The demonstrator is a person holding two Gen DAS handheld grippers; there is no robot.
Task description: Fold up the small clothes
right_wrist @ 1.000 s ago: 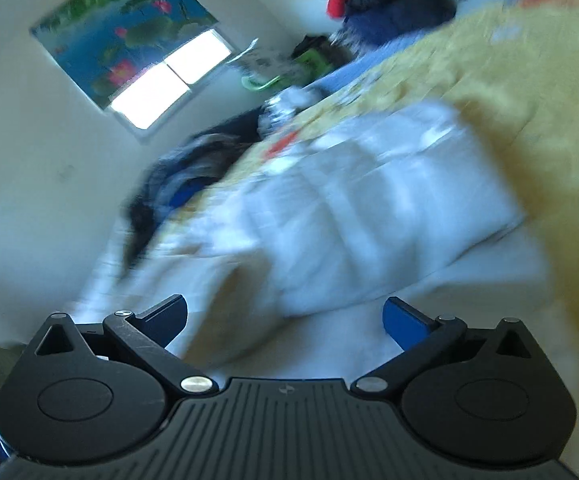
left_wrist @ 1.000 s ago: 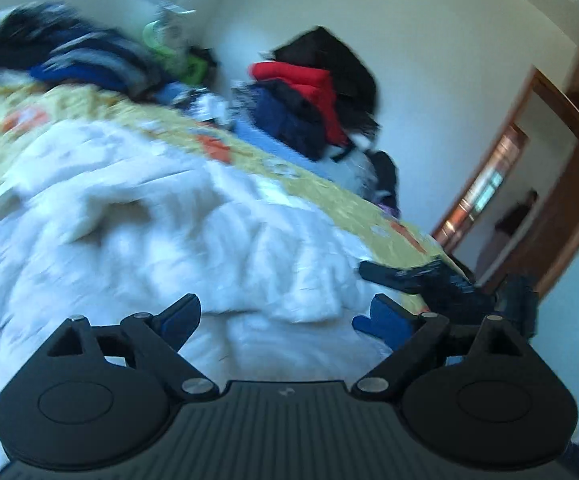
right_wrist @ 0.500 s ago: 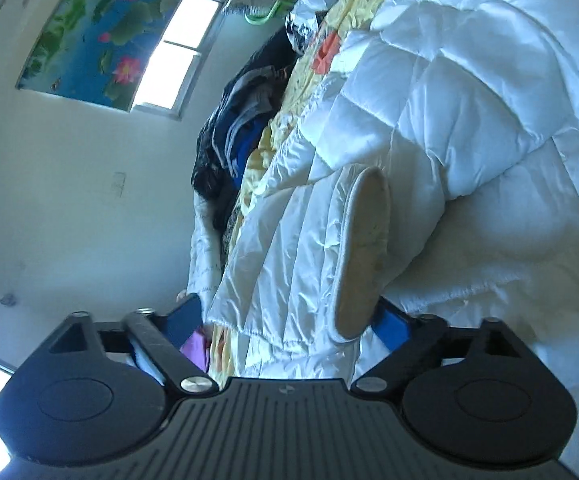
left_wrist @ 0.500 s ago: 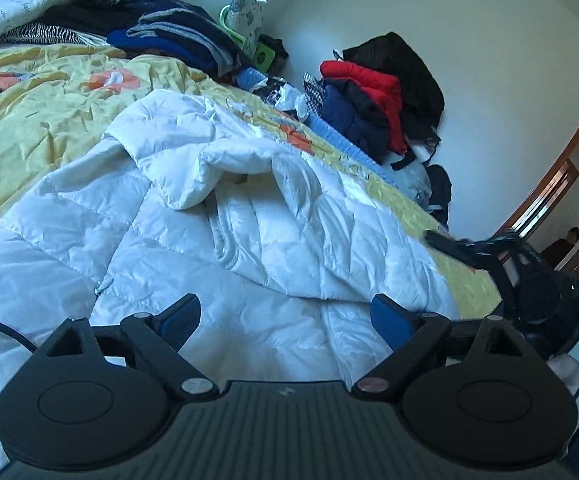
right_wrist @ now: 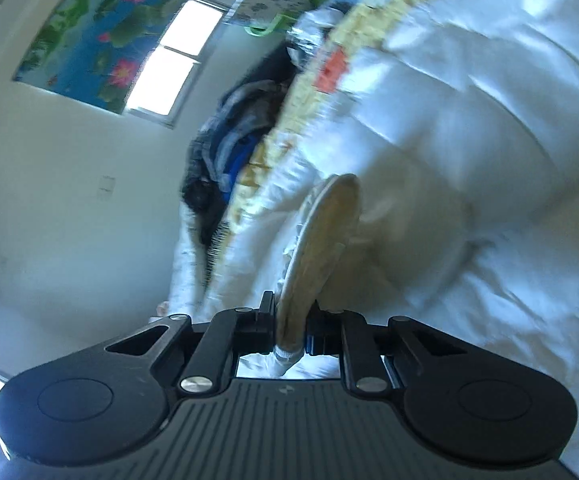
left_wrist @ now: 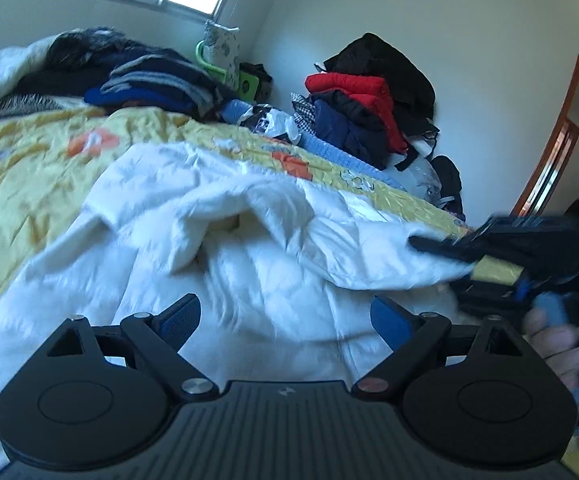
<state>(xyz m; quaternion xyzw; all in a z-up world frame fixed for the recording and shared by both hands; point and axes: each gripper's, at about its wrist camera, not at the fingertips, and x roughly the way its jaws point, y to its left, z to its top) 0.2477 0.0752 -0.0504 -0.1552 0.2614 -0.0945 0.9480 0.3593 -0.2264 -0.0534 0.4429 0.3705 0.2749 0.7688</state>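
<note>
Now right tool [right_wrist: 291,330] pinches white jacket [right_wrist: 469,128] cuff; left tool [left_wrist: 285,318] wide open.

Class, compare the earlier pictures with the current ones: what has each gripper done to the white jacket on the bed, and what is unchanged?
The right gripper, open half a second ago, has shut on the cuff of the white jacket and lifts that edge. The left gripper stays open above the jacket, holding nothing. The yellow bedspread and the clothes piles stay put.
</note>
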